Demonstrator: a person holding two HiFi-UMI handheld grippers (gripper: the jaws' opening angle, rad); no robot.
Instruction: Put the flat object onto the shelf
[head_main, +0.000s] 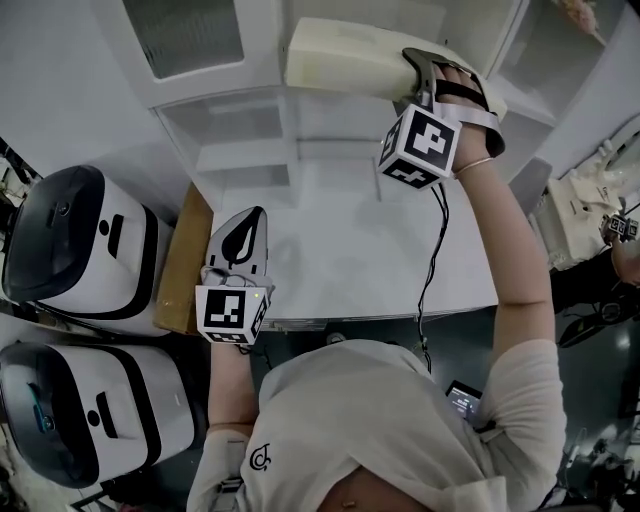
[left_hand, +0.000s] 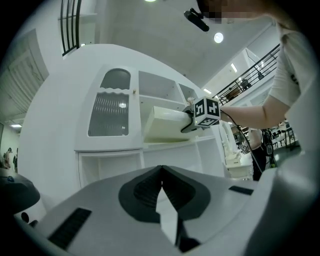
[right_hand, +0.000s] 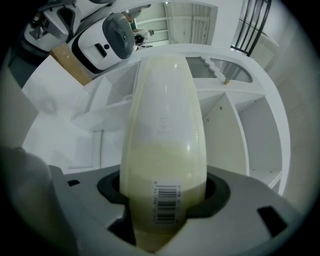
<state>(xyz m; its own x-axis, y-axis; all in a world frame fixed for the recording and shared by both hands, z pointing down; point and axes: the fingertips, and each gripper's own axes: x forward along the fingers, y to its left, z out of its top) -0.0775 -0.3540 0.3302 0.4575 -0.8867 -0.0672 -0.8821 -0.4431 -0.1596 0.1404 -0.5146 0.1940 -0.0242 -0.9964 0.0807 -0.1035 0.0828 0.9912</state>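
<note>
The flat object (head_main: 345, 58) is a cream, oblong tray with a barcode label (right_hand: 166, 202) near its held end. My right gripper (head_main: 425, 62) is shut on one end of it, and the tray (right_hand: 165, 120) fills the space between the jaws. The tray (left_hand: 165, 125) reaches into an open middle compartment of the white shelf unit (left_hand: 115, 152); I cannot tell whether it rests on the board. My left gripper (head_main: 243, 232) hangs shut and empty over the table's left edge, its jaws (left_hand: 162, 192) meeting in a line.
Two white-and-black appliances (head_main: 85, 245) (head_main: 90, 405) stand at the left beside a wooden board (head_main: 183, 262). The white tabletop (head_main: 360, 255) lies below the shelf unit. A cable (head_main: 432, 250) hangs from the right gripper. More white items (head_main: 580, 215) sit at the right.
</note>
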